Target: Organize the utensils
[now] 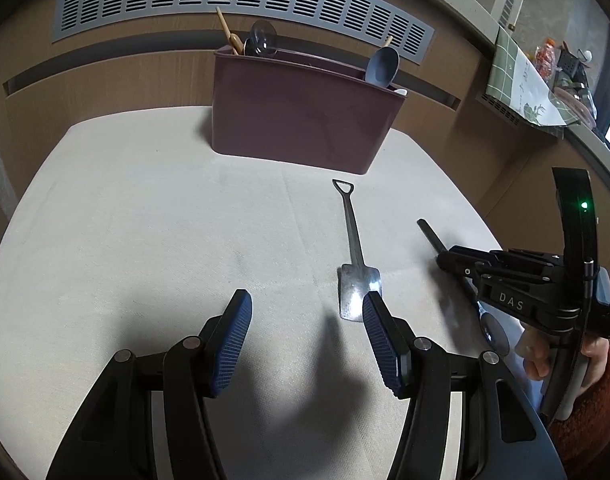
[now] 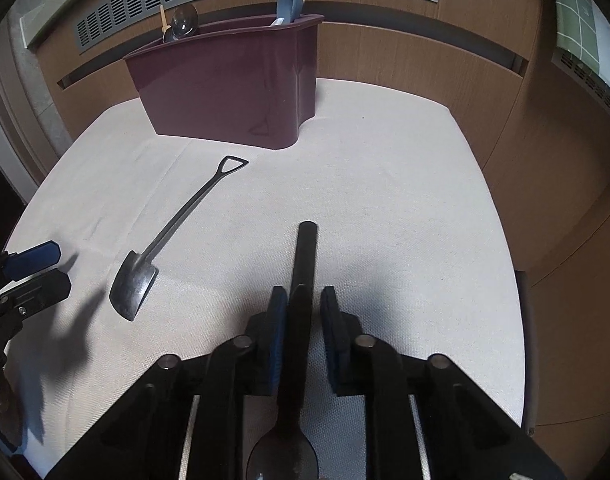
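Utensils half sorted: the maroon caddy [image 2: 233, 88] at the tabletop's far edge already holds some, the right gripper [image 2: 303, 312] straddles the black-handled spoon [image 2: 303, 264] without quite pinching it, and the left gripper [image 1: 307, 336] waits wide open and empty by the shovel spoon [image 1: 355, 268].

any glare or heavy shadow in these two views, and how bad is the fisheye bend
Left wrist view: a bright glare spot on the shovel-shaped spoon, a dark shadow under the left gripper, the vent grille bowed into an arc. Right wrist view: no strong glare, shadow around the right gripper, table edges curved, corners black.
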`<state>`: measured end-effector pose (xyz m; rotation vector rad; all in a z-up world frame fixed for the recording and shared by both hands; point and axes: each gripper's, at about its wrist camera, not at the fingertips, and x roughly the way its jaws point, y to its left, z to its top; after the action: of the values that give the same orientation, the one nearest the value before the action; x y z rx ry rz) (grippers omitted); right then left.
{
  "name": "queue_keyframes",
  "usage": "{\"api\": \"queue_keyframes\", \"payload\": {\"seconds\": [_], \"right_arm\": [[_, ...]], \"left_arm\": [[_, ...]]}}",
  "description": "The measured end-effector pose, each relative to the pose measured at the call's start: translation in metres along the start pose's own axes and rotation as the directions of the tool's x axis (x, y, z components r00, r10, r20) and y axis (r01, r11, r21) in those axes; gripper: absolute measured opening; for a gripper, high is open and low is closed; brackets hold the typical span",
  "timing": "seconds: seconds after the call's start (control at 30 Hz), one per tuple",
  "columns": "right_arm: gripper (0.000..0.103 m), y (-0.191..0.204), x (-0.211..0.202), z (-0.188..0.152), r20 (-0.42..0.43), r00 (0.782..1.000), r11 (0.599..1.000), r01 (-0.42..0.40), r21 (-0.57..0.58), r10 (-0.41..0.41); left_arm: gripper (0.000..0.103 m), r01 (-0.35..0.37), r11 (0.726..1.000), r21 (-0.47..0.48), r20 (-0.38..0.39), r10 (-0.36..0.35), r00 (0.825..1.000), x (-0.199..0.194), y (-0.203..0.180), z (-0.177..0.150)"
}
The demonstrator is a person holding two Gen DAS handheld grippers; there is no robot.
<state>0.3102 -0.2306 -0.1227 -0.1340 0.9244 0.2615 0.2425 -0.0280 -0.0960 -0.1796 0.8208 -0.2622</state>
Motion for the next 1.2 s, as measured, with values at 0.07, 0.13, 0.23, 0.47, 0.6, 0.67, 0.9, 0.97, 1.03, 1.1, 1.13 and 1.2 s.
{"api": "queue_keyframes", "payload": {"seconds": [0.07, 0.13, 0.23, 0.47, 0.6, 0.67, 0.9, 0.97, 1.03, 1.1, 1.13, 1.2], "right_arm": [[0.012, 0.0, -0.001, -0.001, 0.005, 1.0, 1.0, -0.004, 0.002, 0.004], [0.012, 0.0, -0.001, -0.002, 0.009, 1.0, 1.0, -0.005, 0.001, 0.004], [0.012, -0.001, -0.004, -0.003, 0.022, 1.0, 1.0, -0.018, 0.009, 0.017], [0.023, 0.019, -0.027, 0.002, 0.082, 0.986, 0.988, -0.149, 0.037, 0.145], [0.023, 0.032, -0.027, 0.005, 0.057, 0.984, 0.985, -0.172, 0.022, 0.171], [0.023, 0.024, -0.034, 0.002, 0.072, 0.99, 0.993, -0.119, 0.026, 0.117], [0.023, -0.031, -0.064, -0.029, 0.118, 0.985, 0.99, 0.114, 0.088, -0.124], [0.023, -0.048, -0.071, -0.04, 0.125, 0.974, 0.979, 0.173, 0.112, -0.187], [0.023, -0.062, -0.079, -0.051, 0.138, 0.964, 0.968, 0.206, 0.142, -0.225], [0.023, -0.074, -0.083, -0.057, 0.149, 0.962, 0.963, 0.2, 0.181, -0.228], [0.023, -0.082, -0.084, -0.06, 0.152, 0.963, 0.96, 0.188, 0.205, -0.221], [0.023, -0.095, -0.085, -0.065, 0.152, 0.966, 0.953, 0.168, 0.253, -0.211]], "left_arm": [[0.058, 0.003, 1.0, 0.001, -0.003, -0.003, 1.0, 0.001, 0.0, 0.0], [0.058, 0.004, 1.0, 0.006, -0.006, -0.004, 1.0, 0.003, -0.002, 0.0], [0.058, 0.0, 1.0, 0.011, 0.0, 0.0, 1.0, 0.001, -0.001, 0.001], [0.058, -0.058, 0.996, -0.073, 0.049, 0.061, 0.997, -0.01, 0.025, 0.005], [0.058, -0.027, 0.994, -0.102, 0.037, 0.031, 0.999, -0.011, 0.029, 0.001], [0.058, 0.014, 0.995, -0.097, 0.021, -0.012, 1.0, -0.008, 0.019, 0.001], [0.058, 0.14, 0.984, 0.11, -0.061, -0.133, 0.989, 0.019, -0.078, 0.0], [0.058, 0.148, 0.976, 0.157, -0.073, -0.138, 0.988, 0.025, -0.101, 0.0], [0.058, 0.156, 0.965, 0.213, -0.086, -0.14, 0.986, 0.032, -0.125, 0.0], [0.058, 0.162, 0.947, 0.279, -0.098, -0.14, 0.985, 0.043, -0.15, -0.001], [0.058, 0.153, 0.939, 0.308, -0.097, -0.13, 0.987, 0.049, -0.158, -0.001], [0.058, 0.11, 0.928, 0.357, -0.096, -0.081, 0.992, 0.065, -0.172, -0.001]]}}
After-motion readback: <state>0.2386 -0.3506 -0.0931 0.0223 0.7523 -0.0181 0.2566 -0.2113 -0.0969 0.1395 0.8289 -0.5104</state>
